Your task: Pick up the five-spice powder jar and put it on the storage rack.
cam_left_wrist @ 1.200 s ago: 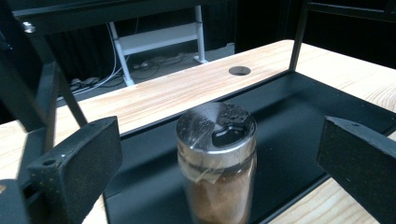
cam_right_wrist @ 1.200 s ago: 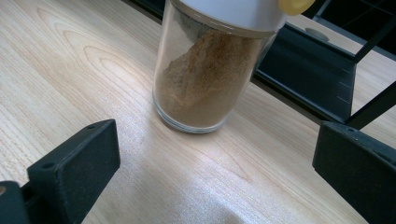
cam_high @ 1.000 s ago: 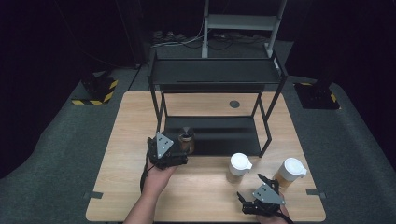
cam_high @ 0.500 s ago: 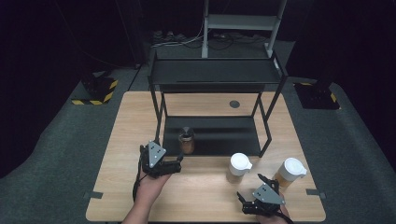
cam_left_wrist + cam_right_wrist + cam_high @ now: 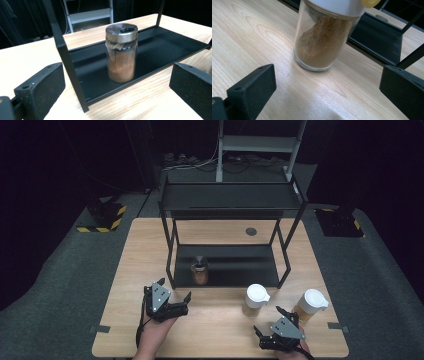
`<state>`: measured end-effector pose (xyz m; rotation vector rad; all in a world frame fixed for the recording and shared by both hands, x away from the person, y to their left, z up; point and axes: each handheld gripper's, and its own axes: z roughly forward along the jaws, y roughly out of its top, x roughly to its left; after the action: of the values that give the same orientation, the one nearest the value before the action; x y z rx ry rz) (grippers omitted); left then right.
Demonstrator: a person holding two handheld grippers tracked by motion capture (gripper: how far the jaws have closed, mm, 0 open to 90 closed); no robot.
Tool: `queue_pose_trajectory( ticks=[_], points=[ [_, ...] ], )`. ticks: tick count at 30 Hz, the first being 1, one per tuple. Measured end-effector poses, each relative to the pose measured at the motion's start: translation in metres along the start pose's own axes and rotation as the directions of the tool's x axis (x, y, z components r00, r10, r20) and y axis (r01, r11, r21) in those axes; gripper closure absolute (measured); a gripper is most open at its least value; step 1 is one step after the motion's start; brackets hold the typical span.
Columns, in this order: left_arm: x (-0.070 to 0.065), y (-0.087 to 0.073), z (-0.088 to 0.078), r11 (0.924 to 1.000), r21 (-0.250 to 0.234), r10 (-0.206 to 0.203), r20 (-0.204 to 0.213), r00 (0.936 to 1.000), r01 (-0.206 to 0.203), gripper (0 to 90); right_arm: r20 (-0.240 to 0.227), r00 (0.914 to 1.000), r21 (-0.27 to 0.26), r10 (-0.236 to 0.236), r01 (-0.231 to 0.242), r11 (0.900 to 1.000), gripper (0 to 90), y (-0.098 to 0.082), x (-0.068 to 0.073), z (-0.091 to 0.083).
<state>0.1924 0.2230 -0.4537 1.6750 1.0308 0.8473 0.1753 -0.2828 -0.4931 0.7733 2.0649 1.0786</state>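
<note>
Spice jar point(image 5: 121, 52) with metal lid stands upright on rack's bottom shelf point(image 5: 160, 47), near its front edge. Left gripper point(image 5: 172, 300) just before rack, jaws apart, empty. Right gripper point(image 5: 272, 327) jaws apart, facing white-lidded jar point(image 5: 324, 35).

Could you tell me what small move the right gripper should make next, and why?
Probably ease the right gripper forward so its open jaws straddle the clear white-lidded jar of brown powder. The jar stands upright on the wooden table just ahead, and the jaws hold nothing.
</note>
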Motion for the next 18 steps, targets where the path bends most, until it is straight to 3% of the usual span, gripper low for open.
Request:
queue_pose_trajectory(
  ticks=[18],
  points=[
    [-0.001,-0.041,-0.012,0.9980,0.063,0.005,-0.001,1.0000,-0.005,0.2,0.005,1.0000,0.003,0.000,0.000,1.000,0.0,0.001,0.001,0.000]
  ],
)
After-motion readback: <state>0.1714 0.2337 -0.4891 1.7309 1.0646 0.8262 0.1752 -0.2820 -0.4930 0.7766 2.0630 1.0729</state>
